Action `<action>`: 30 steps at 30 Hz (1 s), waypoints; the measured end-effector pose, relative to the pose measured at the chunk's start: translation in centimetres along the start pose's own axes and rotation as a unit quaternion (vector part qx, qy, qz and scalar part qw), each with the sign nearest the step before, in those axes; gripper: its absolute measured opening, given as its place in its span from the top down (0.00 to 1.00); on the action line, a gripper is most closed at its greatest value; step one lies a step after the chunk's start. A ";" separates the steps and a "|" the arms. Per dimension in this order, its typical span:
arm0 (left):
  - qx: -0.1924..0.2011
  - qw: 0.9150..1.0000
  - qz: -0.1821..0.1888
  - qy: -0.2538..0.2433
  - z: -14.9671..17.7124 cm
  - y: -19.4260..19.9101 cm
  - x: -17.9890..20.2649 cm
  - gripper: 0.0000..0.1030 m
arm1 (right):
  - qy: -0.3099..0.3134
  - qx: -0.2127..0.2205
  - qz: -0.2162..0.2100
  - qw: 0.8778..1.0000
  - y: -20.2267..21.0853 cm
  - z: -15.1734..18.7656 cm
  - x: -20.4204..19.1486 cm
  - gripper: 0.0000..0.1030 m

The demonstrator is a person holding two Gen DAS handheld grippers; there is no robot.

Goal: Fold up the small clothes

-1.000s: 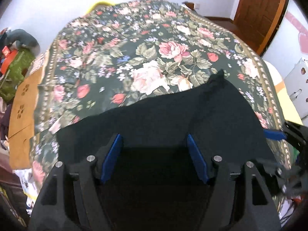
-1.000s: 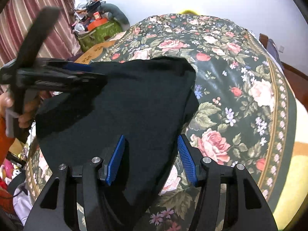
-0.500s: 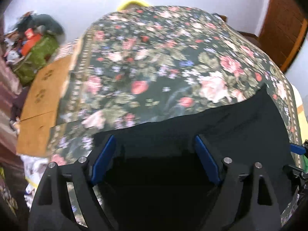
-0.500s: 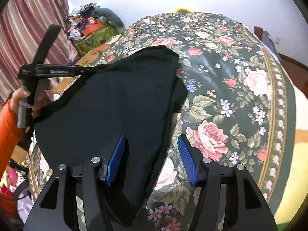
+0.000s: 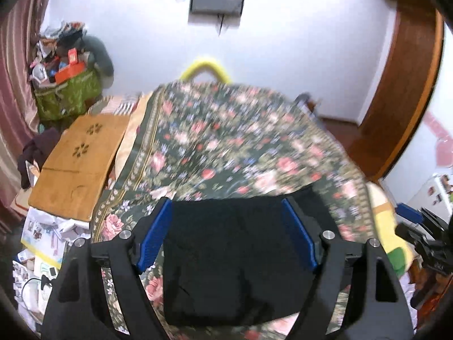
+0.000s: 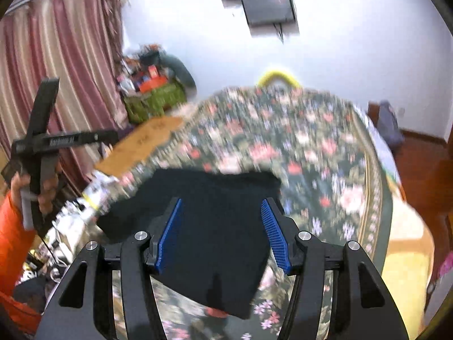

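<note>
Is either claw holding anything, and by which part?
Nothing is held: left claw, just closing slightly, and right claw stand open over the black garment on the bedspread.

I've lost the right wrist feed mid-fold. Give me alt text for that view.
A black garment lies on a flowered bedspread, seen between the right gripper's blue-padded jaws, which stand apart with no visible pinch on it. At far left, a hand in an orange sleeve holds the left gripper; the picture is motion-blurred.

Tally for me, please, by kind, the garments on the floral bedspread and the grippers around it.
Black garment: 1
Grippers: 2, the left gripper and the right gripper
Floral bedspread: 1
Total: 4
</note>
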State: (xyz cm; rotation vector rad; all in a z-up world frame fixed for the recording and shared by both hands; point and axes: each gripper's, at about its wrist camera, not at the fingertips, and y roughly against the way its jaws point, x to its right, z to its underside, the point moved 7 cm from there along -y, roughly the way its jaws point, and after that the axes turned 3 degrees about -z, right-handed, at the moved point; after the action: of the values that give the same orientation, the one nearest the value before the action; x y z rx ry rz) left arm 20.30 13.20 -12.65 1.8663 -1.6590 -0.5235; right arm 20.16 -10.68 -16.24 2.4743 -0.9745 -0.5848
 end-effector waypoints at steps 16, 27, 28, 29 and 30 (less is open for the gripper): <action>0.187 0.982 0.031 -0.011 1.5 17.0 6.0 0.24 | 0.049 0.159 -0.008 0.986 10.1 -4.2 -8.6 0.48; 0.212 0.977 0.008 -0.014 3.4 19.1 6.4 0.06 | 0.053 0.182 0.032 0.981 10.8 -4.1 -8.8 0.05; 0.214 0.977 0.007 -0.015 3.5 19.3 6.5 0.05 | 0.052 0.183 0.033 0.981 10.8 -4.0 -8.8 0.03; 0.216 0.976 0.007 -0.016 3.6 19.5 6.6 0.05 | 0.050 0.184 0.032 0.981 10.8 -4.0 -8.7 0.02; 0.217 0.976 0.008 -0.016 3.6 19.6 6.6 0.04 | 0.049 0.183 0.032 0.981 10.8 -4.1 -8.6 0.02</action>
State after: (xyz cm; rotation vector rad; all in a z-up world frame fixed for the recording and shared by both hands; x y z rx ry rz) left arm 4.19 5.02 -2.01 2.1514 -1.9253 -0.1912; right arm 10.75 -10.87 -5.34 2.7437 -1.2077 -0.2783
